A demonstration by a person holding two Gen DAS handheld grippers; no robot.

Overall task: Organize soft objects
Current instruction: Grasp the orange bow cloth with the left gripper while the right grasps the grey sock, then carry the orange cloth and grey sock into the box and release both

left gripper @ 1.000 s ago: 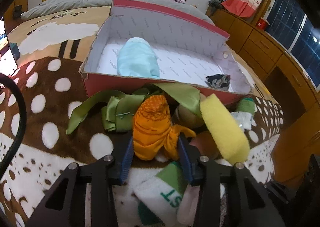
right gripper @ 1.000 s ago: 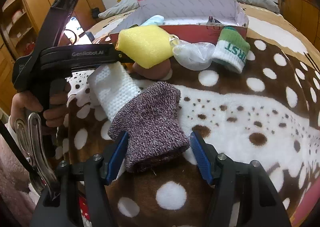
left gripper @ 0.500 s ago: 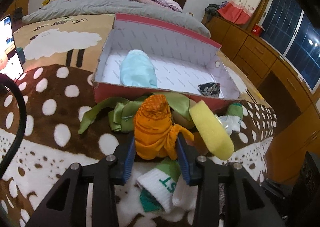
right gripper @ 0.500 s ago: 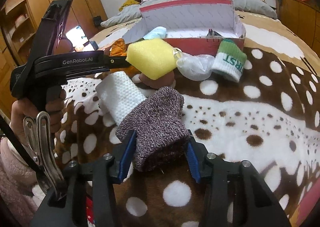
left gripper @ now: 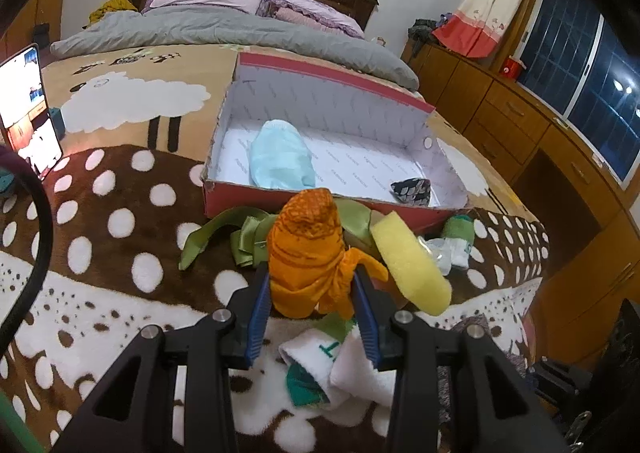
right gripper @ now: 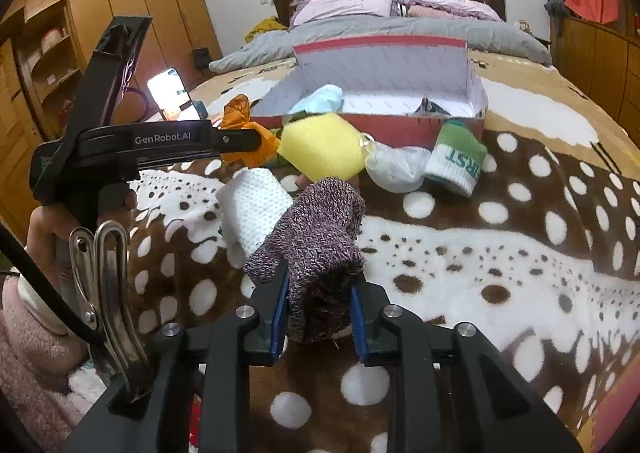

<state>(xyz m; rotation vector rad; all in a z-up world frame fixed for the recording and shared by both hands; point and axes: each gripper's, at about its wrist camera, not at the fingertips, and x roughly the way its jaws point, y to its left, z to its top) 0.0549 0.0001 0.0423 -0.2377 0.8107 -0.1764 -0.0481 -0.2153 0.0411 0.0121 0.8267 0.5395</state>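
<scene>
While the sorting is only partly done, I am listing what lies where, taking the red box (left gripper: 320,209) as my landmark.

Inside the box: a pale blue cloth (left gripper: 280,161) and a small dark patterned piece (left gripper: 412,191) are already lying on its floor.

Left gripper (left gripper: 312,305): I am holding the orange cloth (left gripper: 308,253) with jaws partly closed, pads pressing its sides, just in front of the box.

Right gripper (right gripper: 318,317): I am closing narrow jaws on the purple knit piece (right gripper: 316,237), well in front of the box.

Waiting outside the box: the yellow sponge (left gripper: 408,261), green ribbon (left gripper: 236,233), white knit cloth (right gripper: 256,209), green-and-white sock (right gripper: 456,157) and clear plastic wrap (right gripper: 392,165) are lying along its front wall.

Left view only: it is showing the box floor fully, the ribbon, and a second sock (left gripper: 320,369) below my jaws.

Right view only: it is showing the person's hand (right gripper: 44,221) gripping my left handle.
</scene>
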